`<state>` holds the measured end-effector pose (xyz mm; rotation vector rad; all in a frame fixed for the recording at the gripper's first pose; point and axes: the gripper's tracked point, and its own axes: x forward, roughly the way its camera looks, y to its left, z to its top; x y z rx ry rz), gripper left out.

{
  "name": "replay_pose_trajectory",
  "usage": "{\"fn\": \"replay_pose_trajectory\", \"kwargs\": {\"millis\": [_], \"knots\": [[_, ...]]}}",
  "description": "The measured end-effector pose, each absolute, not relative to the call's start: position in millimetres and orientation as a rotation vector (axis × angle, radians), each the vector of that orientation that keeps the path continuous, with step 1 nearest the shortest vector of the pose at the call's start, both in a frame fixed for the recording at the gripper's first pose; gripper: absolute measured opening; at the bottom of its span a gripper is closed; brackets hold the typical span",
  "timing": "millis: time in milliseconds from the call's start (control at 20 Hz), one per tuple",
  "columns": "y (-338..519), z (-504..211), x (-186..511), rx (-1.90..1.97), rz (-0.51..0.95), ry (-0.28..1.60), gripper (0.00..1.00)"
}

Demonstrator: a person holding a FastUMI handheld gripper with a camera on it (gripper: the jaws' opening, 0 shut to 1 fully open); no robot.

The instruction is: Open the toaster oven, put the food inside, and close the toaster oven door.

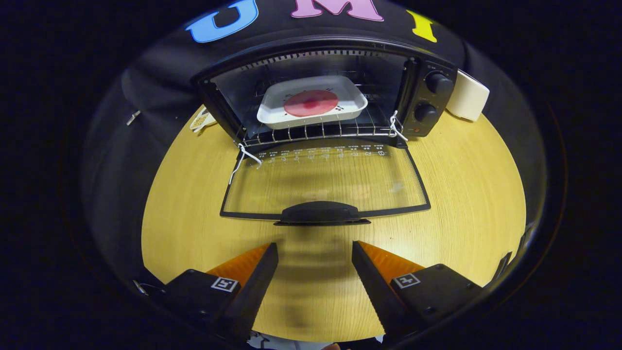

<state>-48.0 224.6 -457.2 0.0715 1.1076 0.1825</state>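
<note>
no text is legible; the door [325, 182] markings are too small.

The gripper [315, 249] hangs over the table [461, 194] with fingers apart, holding nothing. Just ahead lies the door's handle [320, 213] (door [325, 180] folded flat). Beyond, the oven [330, 92] holds a tray [311, 103] on its rack.
</note>
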Motion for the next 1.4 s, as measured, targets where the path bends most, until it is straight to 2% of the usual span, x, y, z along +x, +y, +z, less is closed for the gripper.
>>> {"fn": "replay_pose_trajectory", "kwargs": {"millis": [550,1400], "knots": [[218,-483,-25,0.027,0.098,1.096,1.00],[217,-389,-16,0.137,0.142,0.867,0.99]]}}
